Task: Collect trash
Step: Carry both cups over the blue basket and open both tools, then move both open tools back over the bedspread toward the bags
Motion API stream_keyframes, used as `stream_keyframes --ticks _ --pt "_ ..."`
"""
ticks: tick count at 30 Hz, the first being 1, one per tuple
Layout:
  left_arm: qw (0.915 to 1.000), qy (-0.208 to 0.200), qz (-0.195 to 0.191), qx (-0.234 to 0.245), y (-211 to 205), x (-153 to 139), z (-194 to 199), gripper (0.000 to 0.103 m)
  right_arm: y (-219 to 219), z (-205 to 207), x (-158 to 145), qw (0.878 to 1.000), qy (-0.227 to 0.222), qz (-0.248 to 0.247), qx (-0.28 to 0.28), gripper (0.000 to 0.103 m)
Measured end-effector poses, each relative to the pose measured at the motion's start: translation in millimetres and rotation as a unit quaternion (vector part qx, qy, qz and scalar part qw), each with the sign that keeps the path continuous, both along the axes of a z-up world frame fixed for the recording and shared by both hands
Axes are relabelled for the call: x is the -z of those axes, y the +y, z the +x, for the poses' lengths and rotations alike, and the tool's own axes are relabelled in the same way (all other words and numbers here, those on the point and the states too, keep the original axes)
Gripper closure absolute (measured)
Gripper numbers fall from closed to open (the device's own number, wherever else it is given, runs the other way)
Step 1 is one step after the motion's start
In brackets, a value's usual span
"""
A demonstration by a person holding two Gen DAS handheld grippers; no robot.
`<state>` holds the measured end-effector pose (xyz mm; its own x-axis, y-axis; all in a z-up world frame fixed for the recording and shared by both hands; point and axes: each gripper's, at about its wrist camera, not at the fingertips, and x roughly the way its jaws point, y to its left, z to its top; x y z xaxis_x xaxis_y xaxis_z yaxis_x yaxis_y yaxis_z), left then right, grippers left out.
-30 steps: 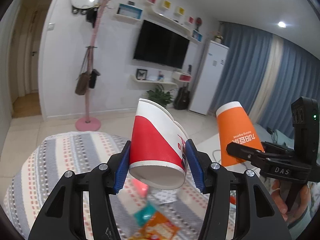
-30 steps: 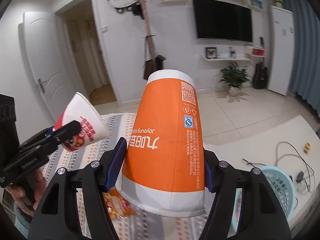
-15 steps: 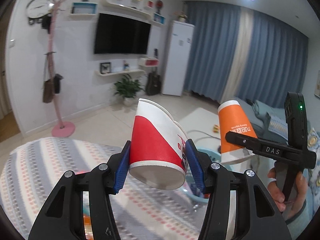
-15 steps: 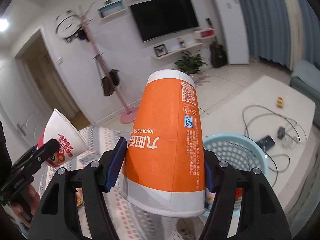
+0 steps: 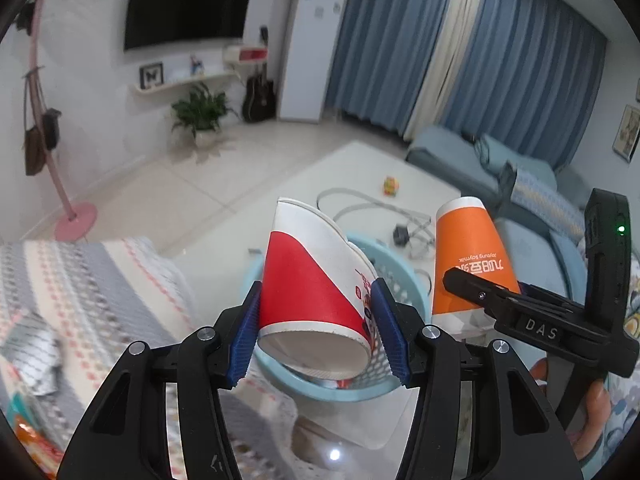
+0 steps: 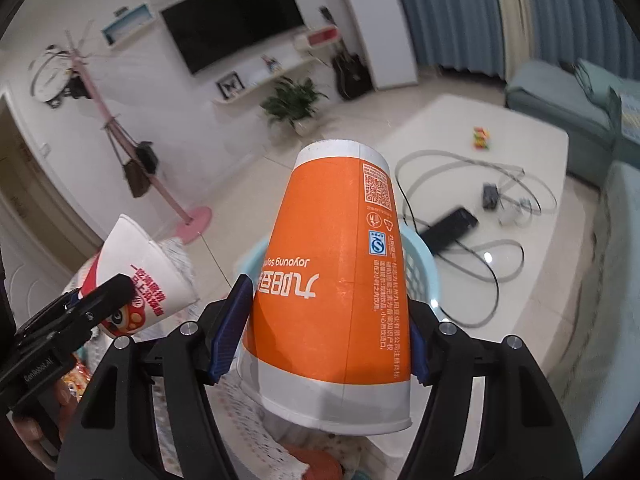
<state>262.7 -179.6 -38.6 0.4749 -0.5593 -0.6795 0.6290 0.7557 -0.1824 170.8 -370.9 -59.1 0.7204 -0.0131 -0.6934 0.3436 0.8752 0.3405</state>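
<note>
Beyond the striped table's edge [image 5: 132, 276], our blue basket [image 5: 394, 276] sits just ahead of both clamped cups: red cup [image 5: 316, 288] in the left gripper [image 5: 318, 338], orange cup [image 6: 340, 292] in the right gripper [image 6: 324, 340].

A television [image 5: 186, 6] hangs above a potted plant [image 5: 202, 114] beside a guitar [image 5: 260, 94].

Glossy paper red-and-white cup [image 5: 316, 280] and orange cup [image 6: 340, 280]; perforated basket [image 5: 396, 276] looks like plastic.

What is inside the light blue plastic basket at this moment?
Little shows inside the light blue perforated plastic basket: only a red scrap near its front wall. The red-and-white paper cup held by the left gripper covers the rest of its interior.
</note>
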Motion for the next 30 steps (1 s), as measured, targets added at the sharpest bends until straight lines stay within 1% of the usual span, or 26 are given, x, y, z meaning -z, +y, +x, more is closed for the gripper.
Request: stream_keyframes --ticks 4,5,7,10,13,15,16,18,20,23,27,30 --pt "0.9992 0.029 0.025 0.007 -19 25 6 0.051 -10 2 28 0.999 0.036 0.007 0.015 0.039" --pt "0.9988 0.036 0.031 0.009 -23 31 8 0.050 -12 6 38 0.998 0.052 0.007 0.017 0.039" --pt "0.9980 0.047 0.040 0.012 -27 43 11 0.050 -12 9 47 0.998 0.065 0.011 0.018 0.039" --pt "0.9971 0.062 0.045 0.008 -27 52 17 0.049 -14 16 62 0.997 0.079 0.018 0.019 0.039" --pt "0.9969 0.065 0.043 0.004 -28 56 18 0.047 -15 24 68 0.997 0.071 0.013 0.011 0.039" --pt "0.9969 0.067 0.042 0.001 -26 58 21 0.040 -15 28 73 0.997 0.079 0.013 0.014 0.039" --pt "0.9968 0.069 0.040 0.001 -24 59 21 0.039 -17 28 77 0.996 0.081 0.023 0.015 0.039" --pt "0.9969 0.069 0.039 0.001 -22 60 20 0.039 -15 26 76 0.997 0.078 0.027 0.011 0.039" --pt "0.9968 0.071 0.036 -0.002 -20 58 18 0.039 -11 23 73 0.997 0.079 0.014 0.012 0.039" --pt "0.9970 0.072 0.027 -0.002 -15 54 16 0.039 -8 20 69 0.997 0.075 0.013 0.009 0.039" --pt "0.9983 0.054 0.021 -0.001 -7 42 7 0.039 2 17 56 0.998 0.064 -0.001 0.002 0.039" --pt "0.9990 0.043 0.012 -0.003 2 30 -1 0.039 11 16 48 0.998 0.055 -0.003 -0.009 0.039"
